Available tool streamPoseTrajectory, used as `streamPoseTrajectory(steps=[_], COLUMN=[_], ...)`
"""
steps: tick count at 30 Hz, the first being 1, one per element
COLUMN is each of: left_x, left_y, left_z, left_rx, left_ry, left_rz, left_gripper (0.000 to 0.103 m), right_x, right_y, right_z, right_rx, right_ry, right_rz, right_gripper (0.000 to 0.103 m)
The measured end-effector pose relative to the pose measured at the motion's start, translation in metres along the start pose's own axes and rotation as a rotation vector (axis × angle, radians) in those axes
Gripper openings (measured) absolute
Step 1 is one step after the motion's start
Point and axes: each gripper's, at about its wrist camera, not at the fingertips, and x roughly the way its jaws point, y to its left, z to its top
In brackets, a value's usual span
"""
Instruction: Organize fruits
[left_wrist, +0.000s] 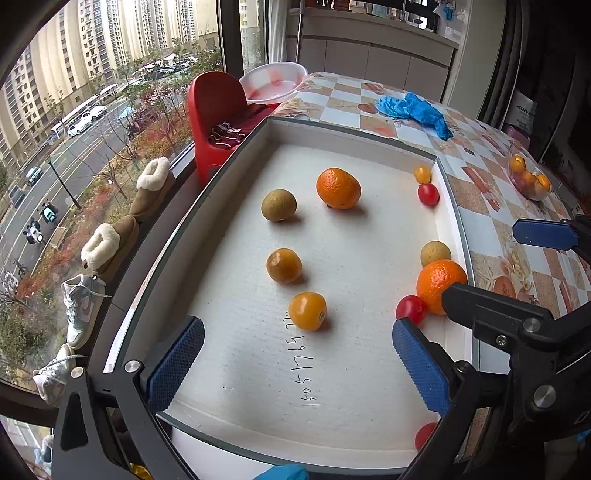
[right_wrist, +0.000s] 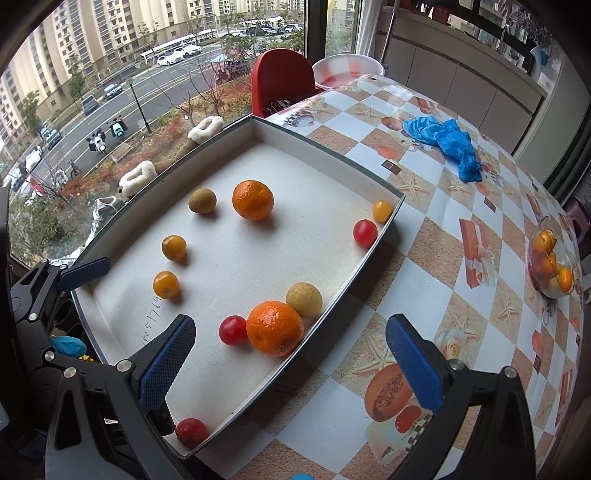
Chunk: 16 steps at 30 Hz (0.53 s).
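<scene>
A shallow tray (left_wrist: 354, 131) lined with white foam holds loose fruit. Two oranges (left_wrist: 338, 188) (left_wrist: 439, 284), a brown round fruit (left_wrist: 279, 205), a tan one (left_wrist: 436, 253), small orange-yellow fruits (left_wrist: 284, 266) (left_wrist: 307, 311) and red tomatoes (left_wrist: 428, 194) (left_wrist: 410, 309) lie scattered. My left gripper (left_wrist: 299, 365) hangs open over the tray's near end, empty. My right gripper (right_wrist: 291, 360) is open and empty, straddling the tray's right wall (right_wrist: 332, 302) just short of the near orange (right_wrist: 275, 328) and a red tomato (right_wrist: 232, 329).
A glass bowl (right_wrist: 550, 262) of small orange fruit stands on the checked tablecloth at the far right. Crumpled blue gloves (right_wrist: 448, 142) lie behind the tray. A red chair (right_wrist: 282, 81) and a white basin (right_wrist: 345, 70) sit beyond the table by the window.
</scene>
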Motion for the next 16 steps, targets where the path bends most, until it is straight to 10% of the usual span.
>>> streamPoseTrajectory(steps=[16], left_x=[-0.0036], left_y=[-0.0068], left_z=[-0.0010], left_rx=[0.022], left_ry=[-0.024], left_rz=[0.013], left_gripper=[0.102], right_x=[-0.0043], right_y=[-0.0037], right_z=[-0.0032], right_rx=[0.012], right_ry=[-0.015], right_rz=[0.019], right_gripper=[0.103])
